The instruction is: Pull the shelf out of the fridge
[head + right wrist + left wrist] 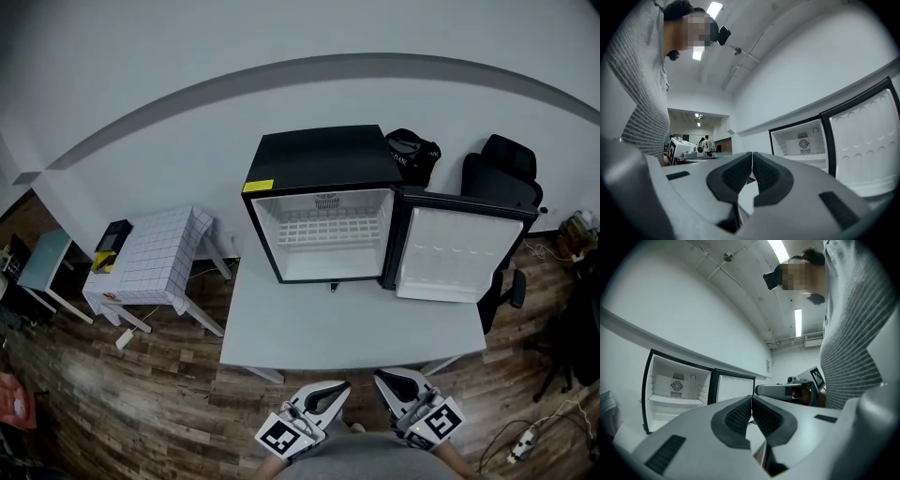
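Room: wood-plank floor and a pale wall with a grey band; a grey table (pixel 309 333) stands out from the wall.
Left gripper (pixel 343 385): jaws pressed together with nothing between them; held just off the table's near edge, close to the person's body, pointing toward the fridge.
Right gripper (pixel 379 377): jaws likewise together and empty; just beside the left one, off the same near edge.
Between grippers and fridge: bare tabletop only, so both tools are well apart from the target.
Fridge (pixel 319 155): small black cabinet at the table's far edge, with its door (pixel 459 253) swung fully open toward the far right corner.
Shelf (pixel 323 231): white wire rack, seated level across the middle of the white interior, fully pushed in and untouched.
Step in hand: judged as the approach; nothing of the pull is done yet.
Risk, jaws: if they arrive closed, they would butt the rack's front wire instead of straddling it.
Risk, pull: a one-sided or tilted pull could jam the rack in its side slots, and a hard pull could drag the light fridge toward the near edge.
Risk, reach: the open door could catch the right gripper if it drifts right.
Surroundings: a small side table (pixel 159 253) with a grid-patterned cover to the left, and a black office chair (pixel 502 169) behind the door.
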Available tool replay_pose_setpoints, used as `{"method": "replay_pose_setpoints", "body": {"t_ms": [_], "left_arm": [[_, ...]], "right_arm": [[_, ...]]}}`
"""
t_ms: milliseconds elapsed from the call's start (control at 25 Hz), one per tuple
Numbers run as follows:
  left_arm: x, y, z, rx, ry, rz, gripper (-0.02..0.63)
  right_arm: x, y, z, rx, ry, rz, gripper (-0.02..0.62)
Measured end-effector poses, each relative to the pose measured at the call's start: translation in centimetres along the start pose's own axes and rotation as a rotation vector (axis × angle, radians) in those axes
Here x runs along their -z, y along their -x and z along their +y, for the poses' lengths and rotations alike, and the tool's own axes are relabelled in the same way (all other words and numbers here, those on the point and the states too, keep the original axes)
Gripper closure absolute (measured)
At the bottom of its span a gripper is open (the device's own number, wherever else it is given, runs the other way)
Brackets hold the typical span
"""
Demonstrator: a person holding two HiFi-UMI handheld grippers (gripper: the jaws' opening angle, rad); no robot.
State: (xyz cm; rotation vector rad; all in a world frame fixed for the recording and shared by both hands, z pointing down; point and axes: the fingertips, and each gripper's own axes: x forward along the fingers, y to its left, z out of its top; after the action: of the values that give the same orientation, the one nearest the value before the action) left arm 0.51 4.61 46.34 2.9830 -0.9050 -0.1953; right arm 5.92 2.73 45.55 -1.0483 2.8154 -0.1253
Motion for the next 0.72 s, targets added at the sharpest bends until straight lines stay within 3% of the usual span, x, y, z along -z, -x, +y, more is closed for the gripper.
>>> {"method": "replay_pose_setpoints", "body": {"t_ms": [720], "left_arm": [[-1.0,-2.7,13.2,0.026,0.011,-0.026,0.595]], "right_arm": [[-0.9,-11.9,-5.3,0.02,0.036,-0.016,0.582]]}}
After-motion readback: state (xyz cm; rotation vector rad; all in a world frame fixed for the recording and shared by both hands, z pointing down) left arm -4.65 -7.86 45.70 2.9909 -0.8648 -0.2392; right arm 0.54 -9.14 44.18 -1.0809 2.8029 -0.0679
